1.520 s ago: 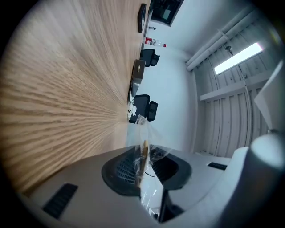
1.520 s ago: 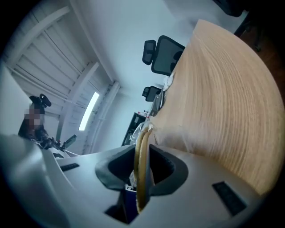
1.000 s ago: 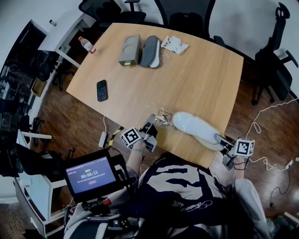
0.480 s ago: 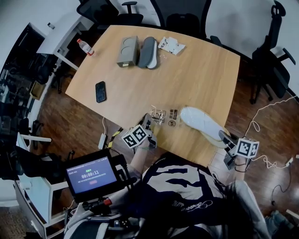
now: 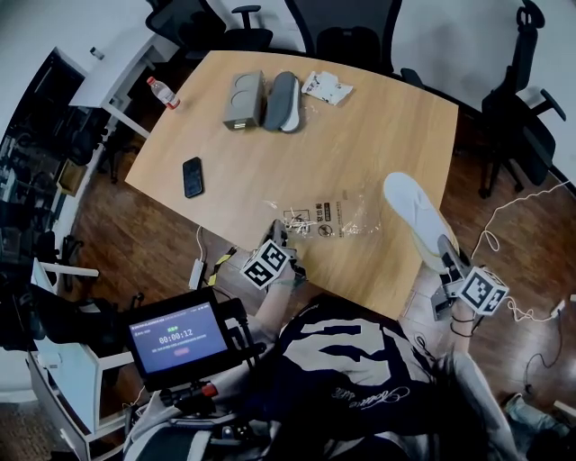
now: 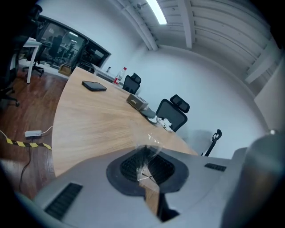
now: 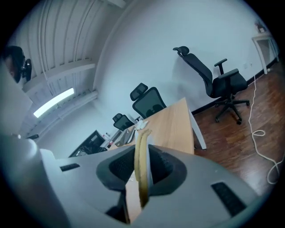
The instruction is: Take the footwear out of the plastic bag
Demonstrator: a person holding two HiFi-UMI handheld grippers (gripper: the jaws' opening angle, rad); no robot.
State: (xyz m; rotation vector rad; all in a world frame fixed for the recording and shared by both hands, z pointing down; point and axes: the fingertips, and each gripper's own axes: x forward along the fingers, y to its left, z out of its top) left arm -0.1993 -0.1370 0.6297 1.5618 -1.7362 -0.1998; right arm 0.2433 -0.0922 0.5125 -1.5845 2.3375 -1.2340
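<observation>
- The white slipper (image 5: 412, 212) is out. A second ago it lay on the surface (image 5: 378, 135) against the plastic bag (image 5: 337, 218); now it hangs in the air just right of the bag.
- The right gripper (image 7: 141, 178) has its jaws clamped on the slipper's end.
- The left gripper (image 6: 144, 168) pins the bag's left corner, jaws closed tight on the film.
- The bag lies flat and looks empty, so I'd say only setting the slipper down remains.

Bright, even light from a ceiling strip lamp (image 6: 156, 11); faint shadows on the tabletop (image 5: 378, 135). Fisheye bending and dark corners throughout; the left tool (image 6: 144, 167) is soft, close to the lens.
</observation>
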